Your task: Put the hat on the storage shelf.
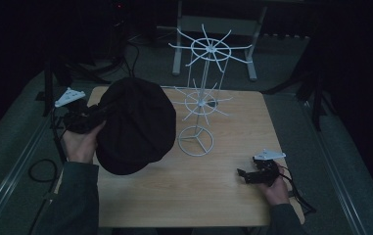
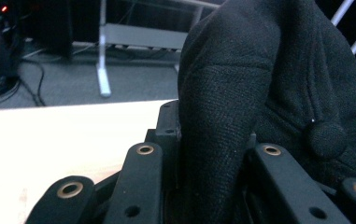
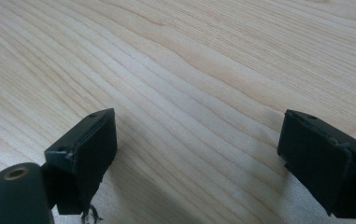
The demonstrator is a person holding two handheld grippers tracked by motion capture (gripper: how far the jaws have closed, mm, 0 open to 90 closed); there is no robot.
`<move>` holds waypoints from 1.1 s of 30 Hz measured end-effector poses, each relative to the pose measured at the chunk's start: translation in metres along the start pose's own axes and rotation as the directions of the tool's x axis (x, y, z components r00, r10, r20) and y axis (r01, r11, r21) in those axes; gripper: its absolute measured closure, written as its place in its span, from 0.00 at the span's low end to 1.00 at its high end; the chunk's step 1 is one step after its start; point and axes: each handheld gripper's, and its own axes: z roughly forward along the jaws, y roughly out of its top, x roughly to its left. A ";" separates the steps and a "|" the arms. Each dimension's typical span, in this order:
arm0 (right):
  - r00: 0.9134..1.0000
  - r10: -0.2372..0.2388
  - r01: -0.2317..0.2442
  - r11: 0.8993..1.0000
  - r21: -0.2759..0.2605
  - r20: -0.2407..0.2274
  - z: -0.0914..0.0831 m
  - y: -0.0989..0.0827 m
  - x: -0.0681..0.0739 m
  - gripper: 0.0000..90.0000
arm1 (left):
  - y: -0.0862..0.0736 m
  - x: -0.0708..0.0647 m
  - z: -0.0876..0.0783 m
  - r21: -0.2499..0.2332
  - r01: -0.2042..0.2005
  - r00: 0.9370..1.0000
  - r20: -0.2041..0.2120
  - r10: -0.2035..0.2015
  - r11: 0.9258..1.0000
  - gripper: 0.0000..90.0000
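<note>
A black fabric cap (image 1: 136,125) hangs above the left part of the wooden table (image 1: 213,196), and my left gripper (image 1: 104,109) is shut on a fold at its edge. In the left gripper view the cap (image 2: 269,70) bulges up between the two black jaws of my left gripper (image 2: 213,144), and a cloth button shows at its right. My right gripper (image 1: 243,174) rests low on the table near the right front edge. It is open, with bare wood between the jaws of the right gripper (image 3: 196,149).
A white wire rack (image 1: 203,98) with two tiers of spoke hooks stands on a ring base at the table's middle, just right of the cap; its rods (image 2: 355,35) show behind the cap. Cables and a metal frame (image 2: 102,70) lie on the floor beyond.
</note>
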 end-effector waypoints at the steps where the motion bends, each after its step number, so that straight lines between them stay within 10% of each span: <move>1: 1.000 0.000 0.000 1.000 0.000 0.000 0.000 0.000 0.000 0.13 | 0.000 0.000 0.000 0.000 0.000 1.000 0.000 0.000 1.000 0.82; 33: 1.000 0.000 0.000 1.000 0.000 0.000 0.000 0.000 0.000 0.13 | 0.030 -0.006 -0.010 -0.096 0.007 0.987 0.159 0.008 0.995 0.82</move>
